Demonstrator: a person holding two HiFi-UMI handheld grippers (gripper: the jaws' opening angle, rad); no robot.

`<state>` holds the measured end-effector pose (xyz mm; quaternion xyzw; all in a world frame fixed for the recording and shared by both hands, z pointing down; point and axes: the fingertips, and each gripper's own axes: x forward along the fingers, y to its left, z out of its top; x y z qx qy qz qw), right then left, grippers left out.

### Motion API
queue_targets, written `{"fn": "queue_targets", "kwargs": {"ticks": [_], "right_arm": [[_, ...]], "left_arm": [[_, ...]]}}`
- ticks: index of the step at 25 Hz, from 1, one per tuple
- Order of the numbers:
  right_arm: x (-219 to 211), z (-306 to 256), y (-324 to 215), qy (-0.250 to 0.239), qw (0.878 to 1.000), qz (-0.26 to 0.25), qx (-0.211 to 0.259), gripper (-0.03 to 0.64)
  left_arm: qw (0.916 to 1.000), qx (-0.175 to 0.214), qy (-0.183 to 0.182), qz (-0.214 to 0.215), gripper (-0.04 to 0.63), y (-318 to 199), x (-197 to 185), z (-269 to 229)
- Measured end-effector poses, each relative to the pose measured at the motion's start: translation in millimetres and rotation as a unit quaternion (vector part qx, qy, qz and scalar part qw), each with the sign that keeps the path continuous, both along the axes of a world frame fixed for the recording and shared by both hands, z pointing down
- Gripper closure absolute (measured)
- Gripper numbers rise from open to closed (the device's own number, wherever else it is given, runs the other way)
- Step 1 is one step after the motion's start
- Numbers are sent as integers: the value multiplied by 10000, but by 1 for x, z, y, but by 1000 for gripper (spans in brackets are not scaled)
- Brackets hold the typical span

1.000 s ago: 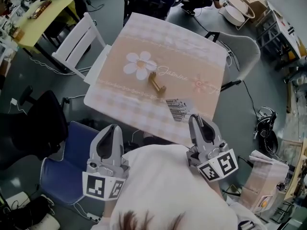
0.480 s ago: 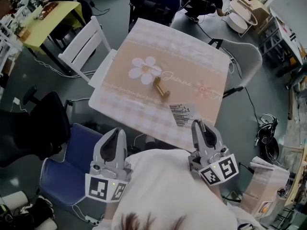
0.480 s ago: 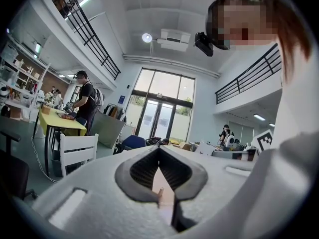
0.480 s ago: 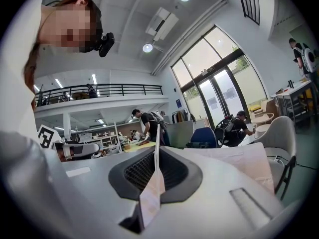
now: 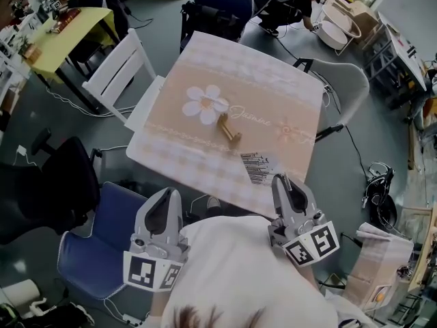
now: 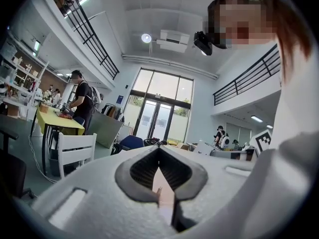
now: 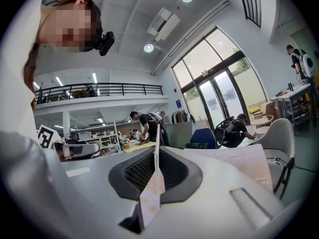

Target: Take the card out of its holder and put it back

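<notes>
Here, the left hand-held gripper (image 5: 166, 195), jaws together and empty, is level short of the tabletop (image 5: 179, 157). The right hand-held gripper (image 5: 281, 181) is clamped on the card (image 5: 256, 166) at the tabletop's near edge. Farther off, the gold holder (image 5: 228, 128) sits mid-tabletop, apart from the card.

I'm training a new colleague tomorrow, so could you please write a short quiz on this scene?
1. True or false: the card sits in the gold holder.
2. Which gripper grips the card? A) left B) right C) neither
3. What is printed on the tablecloth just left of the holder?

Key:
1. False: the card is out of the holder.
2. B: the right gripper is shut on it. The left gripper is empty.
3. A white flower.
</notes>
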<state>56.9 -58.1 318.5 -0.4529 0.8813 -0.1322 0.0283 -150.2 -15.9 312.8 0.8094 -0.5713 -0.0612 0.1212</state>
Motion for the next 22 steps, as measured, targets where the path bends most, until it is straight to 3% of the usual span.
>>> {"fn": "queue_targets", "kwargs": {"ticks": [10, 22], "right_arm": [[-1, 3, 0, 112, 9999, -48, -46, 601], [21, 6, -12, 157, 9996, 209, -58, 601]], "left_arm": [[9997, -24, 177, -158, 595, 2, -5, 3], [9995, -201, 254, 44, 595, -7, 13, 12]]}}
